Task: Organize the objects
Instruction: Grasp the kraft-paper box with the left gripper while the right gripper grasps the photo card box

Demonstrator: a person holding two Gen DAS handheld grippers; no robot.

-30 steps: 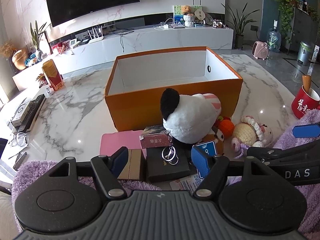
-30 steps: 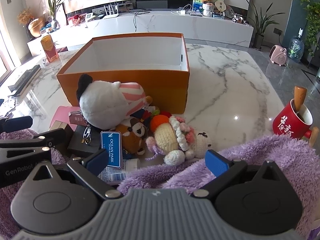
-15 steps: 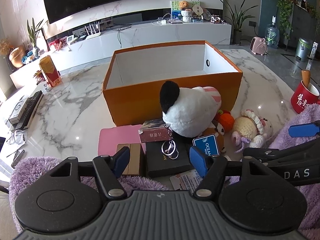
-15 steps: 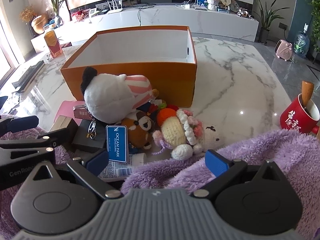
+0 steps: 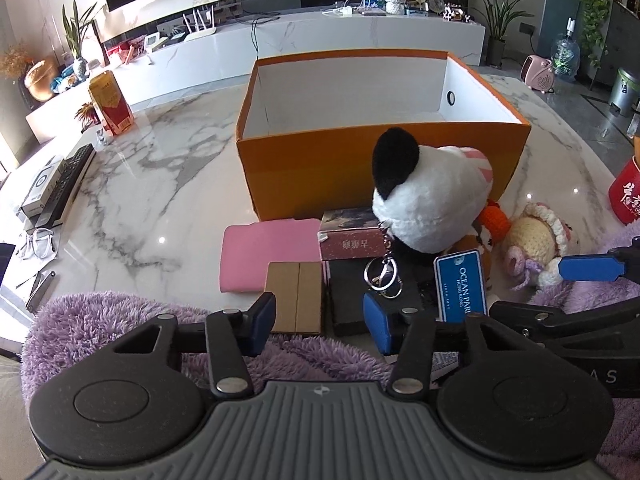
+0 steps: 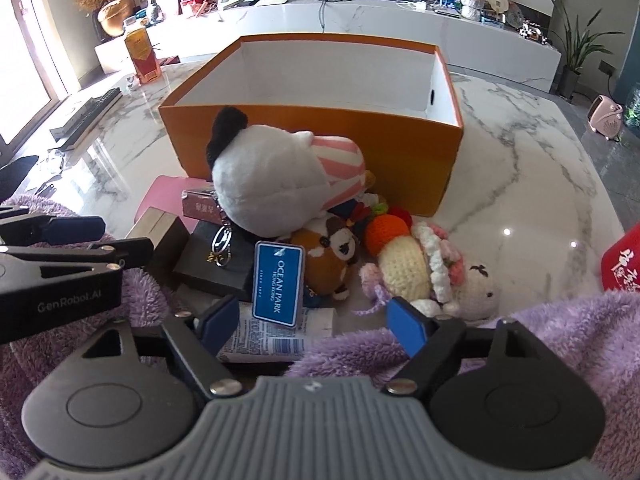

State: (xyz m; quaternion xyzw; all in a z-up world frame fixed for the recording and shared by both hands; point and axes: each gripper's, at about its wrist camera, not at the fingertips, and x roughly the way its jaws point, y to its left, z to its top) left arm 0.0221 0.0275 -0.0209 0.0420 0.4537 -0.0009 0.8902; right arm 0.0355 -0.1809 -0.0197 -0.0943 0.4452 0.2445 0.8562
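While both grippers hang low over the near edge of the marble table, neither grips anything. Left gripper: jaws closing, nothing between the pads, which sit above the near ends of a brown cardboard box and a black box. Right gripper: jaws closing too, empty, over a printed paper packet and a fold of purple fleece.

Just beyond the right gripper's left finger stands a blue "OCEAN PARK" tag, tilted upright against a small brown plush. Beside that, to the right, lies a crocheted doll with an orange crocheted piece at its head.

Key rings dangle onto the black box. Behind it, a dark red box with Chinese print; left of that, a flat pink pad.

Large white plush with a black ear leans on the pile, touching the front wall of the orange box, which is open-topped, white inside, and looks empty.

Further off: a red mug at the right edge, a remote and glasses at the left.
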